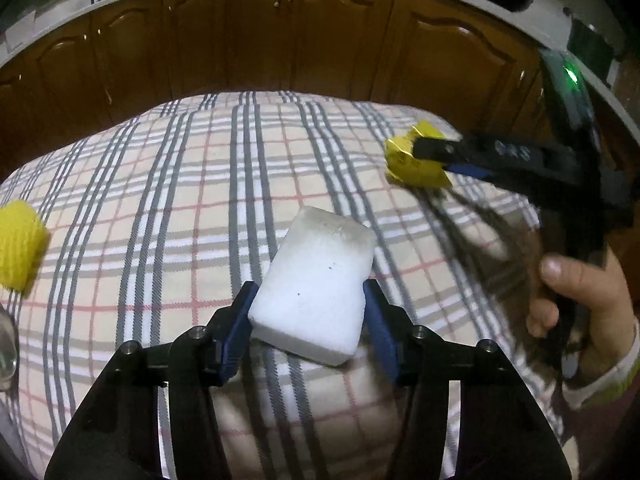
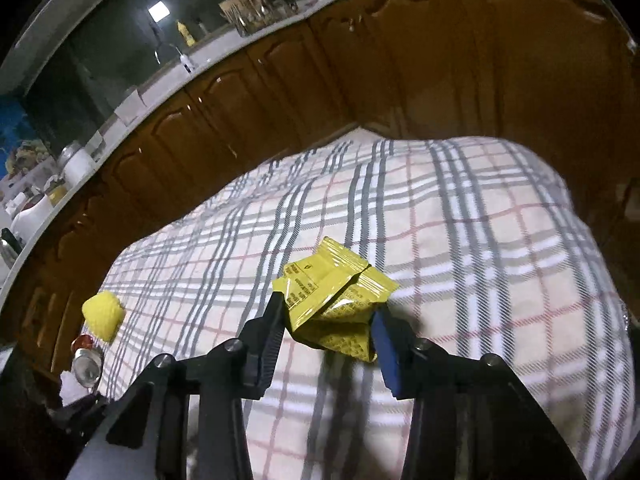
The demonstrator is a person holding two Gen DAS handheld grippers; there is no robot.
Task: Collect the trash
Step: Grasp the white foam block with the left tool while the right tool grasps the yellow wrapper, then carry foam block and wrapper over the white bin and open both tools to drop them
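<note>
My left gripper (image 1: pixel 310 296) is shut on a white foam block (image 1: pixel 316 280) and holds it above the plaid tablecloth (image 1: pixel 180 184). My right gripper (image 2: pixel 328 316) is shut on a crumpled yellow wrapper (image 2: pixel 332 296); it also shows in the left wrist view (image 1: pixel 430 158) at the right, with the wrapper (image 1: pixel 404 160) between its fingers. A yellow foam net (image 1: pixel 20 252) lies at the table's left edge, also seen in the right wrist view (image 2: pixel 102 314).
Dark wooden cabinets (image 1: pixel 280 36) run along the far side under a grey counter (image 2: pixel 160 80) with jars and bottles. A small bottle with a red cap (image 2: pixel 85 356) lies at the table's left edge, next to something white.
</note>
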